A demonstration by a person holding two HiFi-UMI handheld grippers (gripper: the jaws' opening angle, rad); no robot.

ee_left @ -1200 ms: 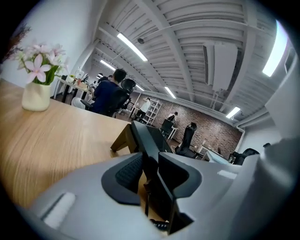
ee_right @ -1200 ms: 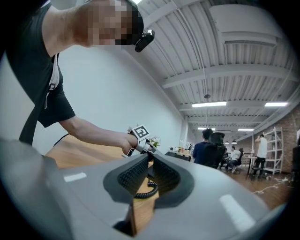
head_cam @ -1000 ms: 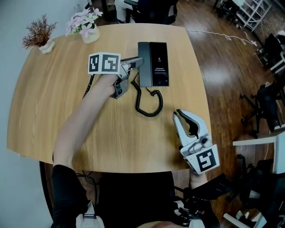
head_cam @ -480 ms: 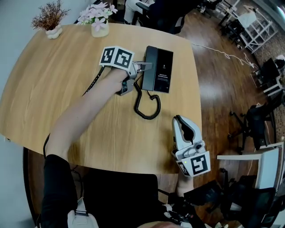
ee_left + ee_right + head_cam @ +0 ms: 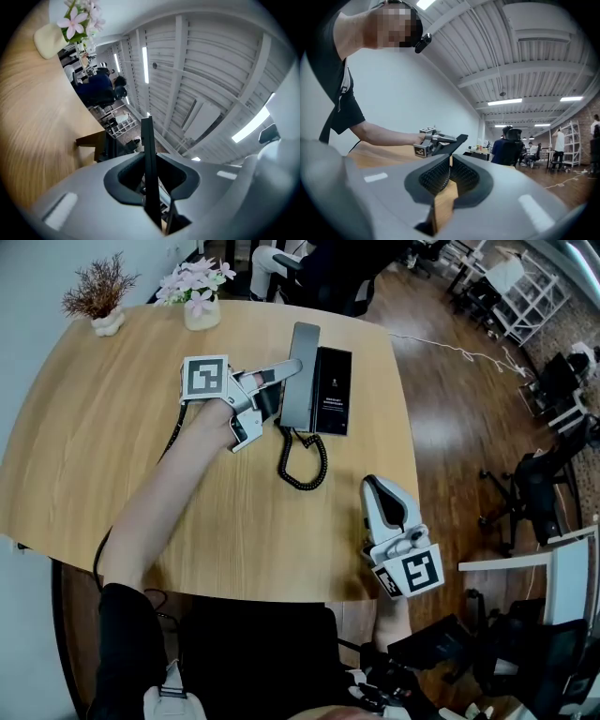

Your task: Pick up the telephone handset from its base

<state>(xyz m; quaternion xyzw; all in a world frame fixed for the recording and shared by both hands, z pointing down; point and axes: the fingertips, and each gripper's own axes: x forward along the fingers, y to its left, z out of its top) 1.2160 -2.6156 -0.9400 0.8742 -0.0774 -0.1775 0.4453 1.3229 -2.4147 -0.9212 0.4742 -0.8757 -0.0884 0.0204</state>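
Note:
The black telephone handset (image 5: 300, 371) is off its black base (image 5: 335, 390) and sits tilted beside the base's left edge. My left gripper (image 5: 281, 385) has it between its jaws, which are closing, pads against it. In the left gripper view the handset (image 5: 150, 154) is a thin dark slab standing edge-on between the jaws. The coiled cord (image 5: 302, 460) hangs from it to the table. The right gripper view shows the handset (image 5: 458, 140) raised in the air by the left gripper (image 5: 433, 140). My right gripper (image 5: 380, 491) rests near the table's front right edge, shut and empty.
The round wooden table (image 5: 94, 427) bears a vase of pink flowers (image 5: 199, 306) and a small dried plant (image 5: 98, 301) at the back left. Office chairs (image 5: 544, 484) stand on the wooden floor to the right. A seated person is beyond the far edge.
The left gripper closed on the handset and raised it off the base, tilting it leftward. The cord has stretched up with it. The right gripper has stayed put.

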